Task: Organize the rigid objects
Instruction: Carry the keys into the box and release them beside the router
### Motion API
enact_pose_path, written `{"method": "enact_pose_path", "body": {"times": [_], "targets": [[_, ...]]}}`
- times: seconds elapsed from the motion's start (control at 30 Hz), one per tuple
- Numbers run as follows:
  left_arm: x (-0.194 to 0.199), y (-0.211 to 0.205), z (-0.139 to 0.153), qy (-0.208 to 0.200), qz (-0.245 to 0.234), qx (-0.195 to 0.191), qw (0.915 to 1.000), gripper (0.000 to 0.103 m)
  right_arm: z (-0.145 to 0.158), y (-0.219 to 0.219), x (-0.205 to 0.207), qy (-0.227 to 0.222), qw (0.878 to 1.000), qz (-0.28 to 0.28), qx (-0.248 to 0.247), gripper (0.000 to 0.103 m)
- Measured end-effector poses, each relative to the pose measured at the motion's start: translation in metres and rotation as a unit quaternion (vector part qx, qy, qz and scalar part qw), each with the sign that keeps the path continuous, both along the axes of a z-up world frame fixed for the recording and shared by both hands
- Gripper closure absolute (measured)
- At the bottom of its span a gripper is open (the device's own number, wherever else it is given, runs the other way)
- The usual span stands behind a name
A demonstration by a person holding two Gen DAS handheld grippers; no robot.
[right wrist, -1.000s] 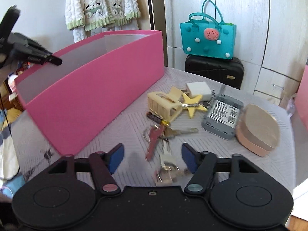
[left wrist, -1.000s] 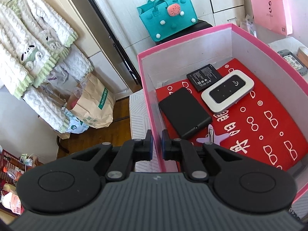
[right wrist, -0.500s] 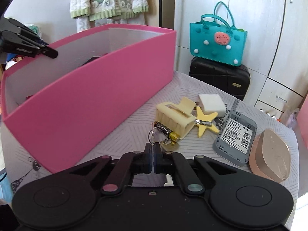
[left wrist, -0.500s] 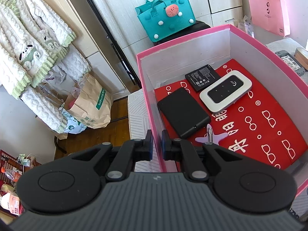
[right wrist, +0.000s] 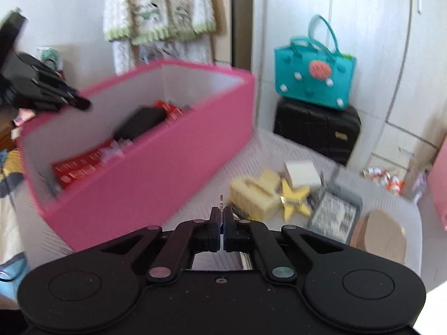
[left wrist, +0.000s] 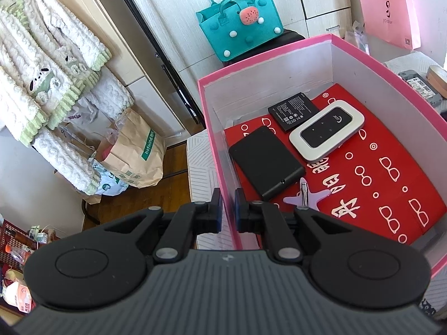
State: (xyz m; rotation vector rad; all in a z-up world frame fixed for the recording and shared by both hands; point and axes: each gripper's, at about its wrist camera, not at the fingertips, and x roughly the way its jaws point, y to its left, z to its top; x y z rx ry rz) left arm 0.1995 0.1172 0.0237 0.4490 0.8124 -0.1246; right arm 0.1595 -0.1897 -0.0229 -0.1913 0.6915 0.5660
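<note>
My left gripper [left wrist: 226, 201] is shut on the near wall of the pink box [left wrist: 215, 128] and holds it. Inside the box lie a black hard drive [left wrist: 265, 159], a black battery [left wrist: 293, 110], a white pocket router [left wrist: 327, 134] and a purple star clip [left wrist: 306, 195] on a red liner. My right gripper [right wrist: 222, 217] is shut on a key ring; only a thin bit of metal [right wrist: 221, 201] shows above the pads. It is lifted above the table, beside the pink box [right wrist: 156, 178]. The left gripper also shows in the right wrist view [right wrist: 42, 89].
On the striped table [right wrist: 279, 145] lie a beige hair claw [right wrist: 254, 195], a yellow star clip [right wrist: 296, 196], a white block [right wrist: 301, 171], a grey router back [right wrist: 333, 212] and a tan oval case [right wrist: 382, 236]. A teal bag [right wrist: 315, 69] sits on a black suitcase behind.
My right gripper closed on the keys on the table, then lifted them up and toward the pink box; its view is now blurred by motion. The left gripper kept its hold on the box wall.
</note>
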Motion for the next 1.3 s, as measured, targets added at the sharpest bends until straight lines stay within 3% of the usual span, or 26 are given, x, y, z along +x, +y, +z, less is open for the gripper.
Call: {"method": "enact_pose_path", "body": {"times": [0.3, 0.5, 0.6, 0.83, 1.03, 1.13, 1.27, 1.3], "targets": [[0.0, -0.001, 0.001, -0.001, -0.002, -0.004, 1.0, 0.095, 0.083, 0.024, -0.005, -0.069, 0.997, 0.037, -0.008, 0.101], [-0.005, 0.0, 0.003, -0.012, -0.005, -0.007, 0.9999, 0.095, 0.116, 0.047, -0.005, -0.094, 0.993, 0.066, 0.008, 0.101], [-0.007, 0.001, 0.001, -0.018, -0.006, -0.008, 0.9998, 0.095, 0.114, 0.058, 0.001, -0.074, 0.993, 0.089, 0.028, 0.101], [-0.009, 0.004, 0.001, -0.021, -0.016, -0.01, 0.9996, 0.095, 0.074, 0.089, 0.029, -0.008, 0.994, 0.099, 0.044, 0.101], [-0.009, 0.004, 0.001, -0.023, -0.016, -0.013, 0.9995, 0.095, 0.055, 0.104, 0.044, 0.014, 0.994, 0.097, 0.052, 0.1], [-0.009, 0.004, 0.002, -0.021, -0.016, -0.012, 0.9996, 0.095, 0.05, 0.099, 0.05, 0.018, 0.995, 0.07, 0.066, 0.091], [-0.009, 0.004, 0.003, -0.02, -0.014, -0.013, 0.9996, 0.095, 0.054, 0.077, 0.045, 0.014, 0.994, 0.044, 0.097, 0.065], [-0.008, 0.004, 0.003, -0.02, -0.014, -0.013, 0.9996, 0.095, 0.056, 0.07, 0.04, 0.012, 0.994, 0.042, 0.105, 0.065]]}}
